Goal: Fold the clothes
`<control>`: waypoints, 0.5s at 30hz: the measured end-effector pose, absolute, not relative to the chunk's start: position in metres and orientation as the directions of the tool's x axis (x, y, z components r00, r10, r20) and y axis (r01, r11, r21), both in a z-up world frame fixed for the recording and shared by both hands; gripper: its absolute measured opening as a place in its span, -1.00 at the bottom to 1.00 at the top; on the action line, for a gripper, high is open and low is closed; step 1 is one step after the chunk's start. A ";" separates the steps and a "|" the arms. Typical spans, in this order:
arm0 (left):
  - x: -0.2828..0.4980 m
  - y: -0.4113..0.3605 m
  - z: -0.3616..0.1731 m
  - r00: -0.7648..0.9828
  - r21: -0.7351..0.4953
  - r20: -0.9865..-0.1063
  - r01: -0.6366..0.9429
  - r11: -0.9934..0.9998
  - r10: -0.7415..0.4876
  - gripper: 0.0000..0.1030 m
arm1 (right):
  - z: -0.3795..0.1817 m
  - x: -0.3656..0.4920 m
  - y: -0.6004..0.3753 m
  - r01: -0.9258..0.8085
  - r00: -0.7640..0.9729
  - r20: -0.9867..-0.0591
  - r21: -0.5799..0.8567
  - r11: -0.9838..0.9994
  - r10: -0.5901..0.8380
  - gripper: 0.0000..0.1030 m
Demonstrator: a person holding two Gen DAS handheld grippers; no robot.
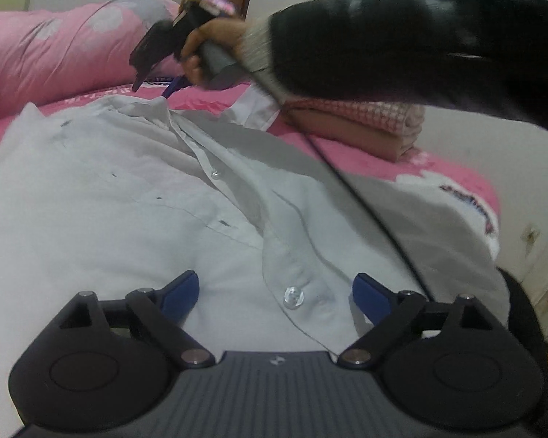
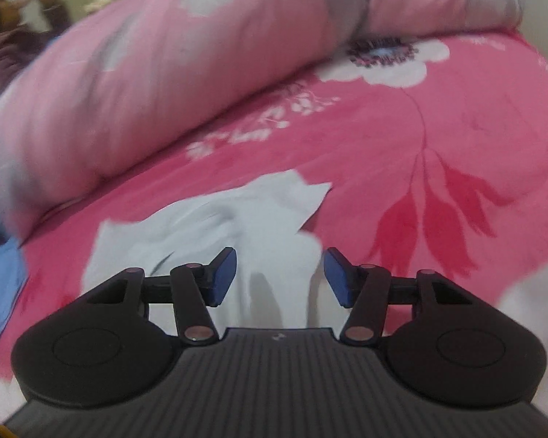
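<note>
A white button-up shirt (image 1: 135, 197) lies front-up and spread out on the pink floral bedsheet (image 2: 420, 127). My left gripper (image 1: 276, 294) hovers low over the shirt's button placket near the hem, open, with nothing between its blue pads. A hand in a black sleeve (image 1: 402, 43) holds my right gripper (image 1: 151, 89) at the far end, over the collar. In the right wrist view the right gripper (image 2: 279, 275) is open, and the white collar (image 2: 244, 211) lies just ahead of and beneath its fingers. No cloth is pinched.
A rolled pink quilt (image 1: 54, 51) runs along the far side of the bed. A folded pink checked cloth (image 1: 361, 120) sits right of the collar. A black cable (image 1: 365, 200) crosses the shirt. A person (image 2: 3, 18) sits in the far left background.
</note>
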State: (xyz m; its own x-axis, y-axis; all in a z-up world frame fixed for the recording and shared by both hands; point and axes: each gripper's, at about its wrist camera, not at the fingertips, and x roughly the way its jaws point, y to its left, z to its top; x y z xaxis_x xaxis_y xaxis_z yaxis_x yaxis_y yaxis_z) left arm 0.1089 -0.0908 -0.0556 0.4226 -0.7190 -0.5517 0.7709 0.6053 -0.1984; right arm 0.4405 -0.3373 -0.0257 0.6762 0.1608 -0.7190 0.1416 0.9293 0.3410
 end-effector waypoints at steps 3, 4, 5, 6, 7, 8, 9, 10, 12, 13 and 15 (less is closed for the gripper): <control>0.113 -0.085 -0.057 0.405 -0.248 -0.525 0.768 0.590 -0.748 0.81 | -0.041 0.458 -0.344 0.173 0.669 -0.711 0.435 0.883 0.219 -0.36; 0.114 -0.083 -0.058 0.399 -0.266 -0.516 0.766 0.585 -0.758 0.81 | -0.045 0.462 -0.346 0.181 0.667 -0.704 0.470 0.864 0.244 -0.66; 0.116 -0.081 -0.059 0.393 -0.284 -0.506 0.764 0.579 -0.767 0.81 | -0.049 0.465 -0.348 0.188 0.666 -0.696 0.504 0.843 0.268 -0.81; 0.117 -0.079 -0.059 0.388 -0.300 -0.497 0.762 0.574 -0.776 0.81 | -0.049 0.466 -0.349 0.190 0.672 -0.686 0.524 0.830 0.279 -0.91; 0.117 -0.078 -0.060 0.386 -0.308 -0.492 0.761 0.571 -0.780 0.81 | -0.047 0.465 -0.348 0.187 0.686 -0.673 0.530 0.827 0.276 -0.95; 0.117 -0.078 -0.061 0.385 -0.312 -0.489 0.761 0.569 -0.783 0.81 | -0.042 0.463 -0.345 0.176 0.700 -0.663 0.521 0.835 0.266 -0.97; 0.116 -0.078 -0.061 0.386 -0.313 -0.486 0.761 0.568 -0.784 0.81 | -0.036 0.460 -0.340 0.161 0.713 -0.656 0.498 0.852 0.248 -0.97; 0.116 -0.078 -0.061 0.386 -0.314 -0.485 0.761 0.568 -0.785 0.81 | -0.029 0.457 -0.334 0.139 0.726 -0.644 0.480 0.866 0.240 -0.98; 0.115 -0.077 -0.061 0.385 -0.317 -0.482 0.761 0.567 -0.787 0.81 | -0.016 0.452 -0.322 0.087 0.755 -0.612 0.446 0.891 0.233 -0.98; 0.115 -0.077 -0.061 0.385 -0.319 -0.480 0.760 0.566 -0.788 0.81 | -0.008 0.449 -0.315 0.065 0.774 -0.594 0.419 0.906 0.220 -0.98; 0.116 -0.076 -0.062 0.383 -0.326 -0.477 0.759 0.564 -0.791 0.81 | 0.004 0.447 -0.305 0.031 0.795 -0.567 0.394 0.918 0.217 -0.98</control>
